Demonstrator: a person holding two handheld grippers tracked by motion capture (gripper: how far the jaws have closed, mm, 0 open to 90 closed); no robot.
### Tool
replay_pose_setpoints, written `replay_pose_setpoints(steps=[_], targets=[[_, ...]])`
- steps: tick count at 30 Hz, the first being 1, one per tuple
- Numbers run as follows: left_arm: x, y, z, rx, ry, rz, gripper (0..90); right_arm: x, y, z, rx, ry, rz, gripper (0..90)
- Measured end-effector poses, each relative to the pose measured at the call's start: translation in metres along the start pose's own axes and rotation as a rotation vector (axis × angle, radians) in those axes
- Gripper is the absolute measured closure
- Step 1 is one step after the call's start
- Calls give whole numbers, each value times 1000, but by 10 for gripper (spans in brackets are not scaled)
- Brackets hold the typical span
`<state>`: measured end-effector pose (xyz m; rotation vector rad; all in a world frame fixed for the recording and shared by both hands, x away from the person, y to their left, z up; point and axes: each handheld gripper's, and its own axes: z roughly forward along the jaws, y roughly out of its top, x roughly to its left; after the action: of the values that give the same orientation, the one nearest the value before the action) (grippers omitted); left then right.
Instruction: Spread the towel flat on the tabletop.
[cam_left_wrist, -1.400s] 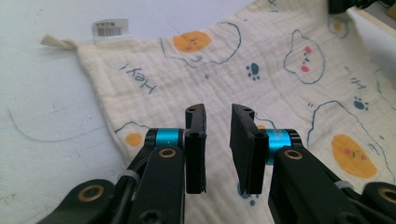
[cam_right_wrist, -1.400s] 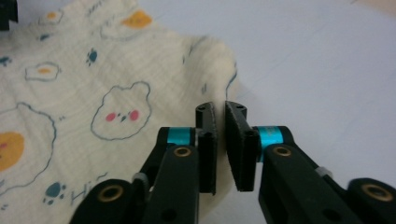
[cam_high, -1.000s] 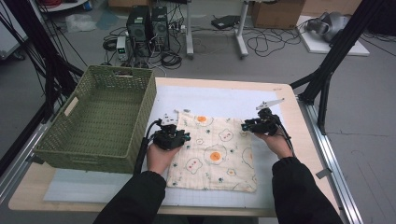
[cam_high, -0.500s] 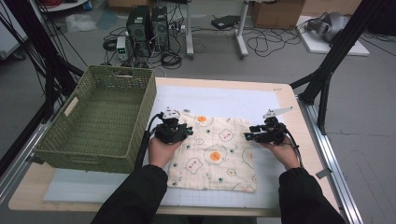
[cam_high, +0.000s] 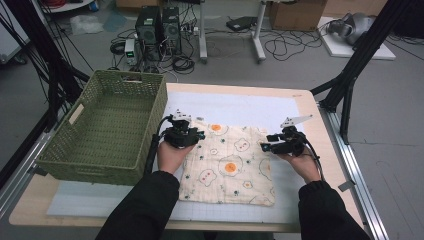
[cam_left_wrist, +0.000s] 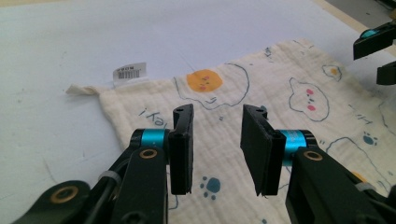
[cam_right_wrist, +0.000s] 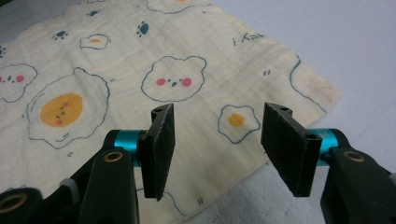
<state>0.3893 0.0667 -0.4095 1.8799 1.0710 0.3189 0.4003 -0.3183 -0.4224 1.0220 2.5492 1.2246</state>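
On the pale sheet covering the wooden bench (cam_high: 310, 100), a cream muslin cloth printed with fried eggs and little bears (cam_high: 227, 165) lies spread flat, folded into a rough square with its edges fairly even. Its barcode tag (cam_left_wrist: 129, 72) sticks out at the far corner nearest the left gripper (cam_high: 184, 134). That gripper hovers just above the cloth's far left corner, fingers (cam_left_wrist: 181, 140) parted with nothing between them; they have just been easing wider. Over at the cloth's right edge, the right gripper (cam_high: 280, 142) likewise hangs released, its fingers (cam_right_wrist: 158, 149) having just opened, only printed fabric showing below the gap.

Judging by this, a fold looks complete and both grippers have let go. What seems left is either another fold or moving the cloth into the green woven basket (cam_high: 65, 150), which stands at the left of the bench, just beside the cloth, and holds nothing that can be seen. No lift toward it has begun yet.
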Motion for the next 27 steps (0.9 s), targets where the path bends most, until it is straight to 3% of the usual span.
replay_pose_setpoints(steps=[13,20,27], targets=[[6,-2,4,14,29,3,655,1,-1,-5,-5,-18,4,437],[11,-6,11,40,67,1,619,-3,-1,2,13,-57,19,462],[15,-11,22,103,115,8,628,-12,-4,13,42,-104,47,479]])
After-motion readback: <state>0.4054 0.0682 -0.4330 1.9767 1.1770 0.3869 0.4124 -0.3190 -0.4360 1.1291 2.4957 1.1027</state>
